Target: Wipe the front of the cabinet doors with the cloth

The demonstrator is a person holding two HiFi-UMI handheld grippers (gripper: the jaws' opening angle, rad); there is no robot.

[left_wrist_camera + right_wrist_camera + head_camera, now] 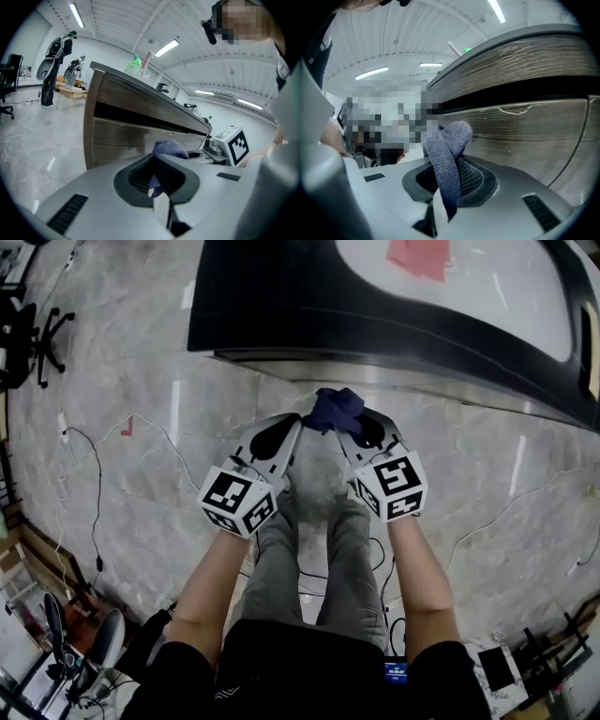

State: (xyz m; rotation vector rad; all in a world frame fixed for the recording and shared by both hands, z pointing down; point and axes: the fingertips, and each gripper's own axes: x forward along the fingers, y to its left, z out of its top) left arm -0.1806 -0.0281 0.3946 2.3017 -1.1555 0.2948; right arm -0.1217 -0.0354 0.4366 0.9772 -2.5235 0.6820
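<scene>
A dark blue cloth (336, 409) is bunched between the tips of both grippers, close to the cabinet's front. My left gripper (302, 422) comes in from the left, shut on one end of the cloth (169, 148). My right gripper (351, 429) is shut on the other end, and the cloth (446, 154) stands up out of its jaws in a fold. The wood-grain cabinet door (525, 133) rises just beyond the cloth, under a dark gap below the top. Its front (119, 136) also fills the middle of the left gripper view.
A pink cloth (420, 257) lies on the cabinet's white top, which has a black rim (281, 306). A green bottle (134, 63) stands on that top. Cables (94, 474) trail over the marble floor at the left, near an office chair (28, 334).
</scene>
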